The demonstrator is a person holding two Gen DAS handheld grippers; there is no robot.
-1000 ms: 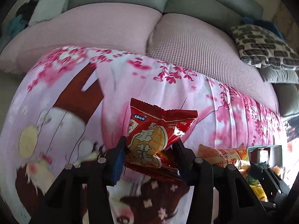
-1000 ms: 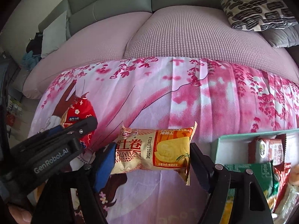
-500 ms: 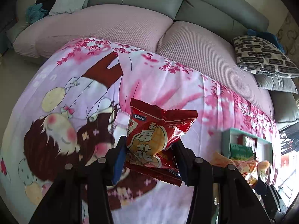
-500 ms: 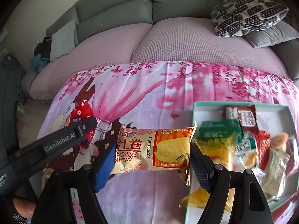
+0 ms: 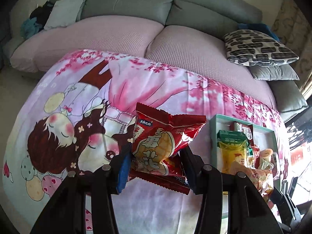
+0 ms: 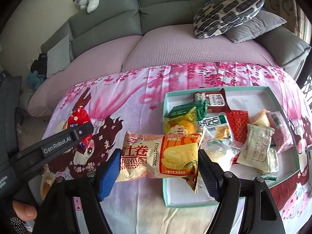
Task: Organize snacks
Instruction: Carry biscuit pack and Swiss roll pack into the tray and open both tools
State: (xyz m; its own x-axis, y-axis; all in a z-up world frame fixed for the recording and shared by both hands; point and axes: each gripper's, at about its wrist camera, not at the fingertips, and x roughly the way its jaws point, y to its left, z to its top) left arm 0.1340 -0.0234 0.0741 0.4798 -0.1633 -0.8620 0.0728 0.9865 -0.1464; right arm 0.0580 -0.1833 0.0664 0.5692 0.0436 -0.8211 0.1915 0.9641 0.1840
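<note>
Red snack packet point(image 5: 156, 146): we find it clamped between the fingers of the left gripper point(image 5: 156, 167), held clear above the printed cloth. A second red wrapper shows beneath it in the same grip; we cannot tell whether it is a separate packet.

Swiss roll packet point(image 6: 159, 156): held lengthwise across the right gripper point(image 6: 159, 167), both pads pressing its ends. Its right end hangs over the near-left corner of the tray.

Left fingers point(image 5: 122, 167): closed on the red packet, well short of fully shut.

Right fingers point(image 6: 109, 173): closed on the roll packet, standing wide because the packet spans them.

Tray point(image 6: 165, 191): a shallow teal-rimmed box lying on the cloth, to the right of both grippers. It holds a loose heap of packets: green, yellow, red and pale wrappers, and a small cup of something orange.

Done so far, in our judgement: most snacks we can see sit in the tray, though piled rather than ordered.

Left to do, in our judgement: both held packets need setting inside the tray. The roll is nearest, the red packet well to the left of it. We see no other loose snacks on the cloth.

Surroundings: cartoon-printed pink cloth point(image 5: 156, 81) spread over the surface, grey sofa point(image 6: 109, 19) behind with a patterned cushion point(image 6: 228, 11).
</note>
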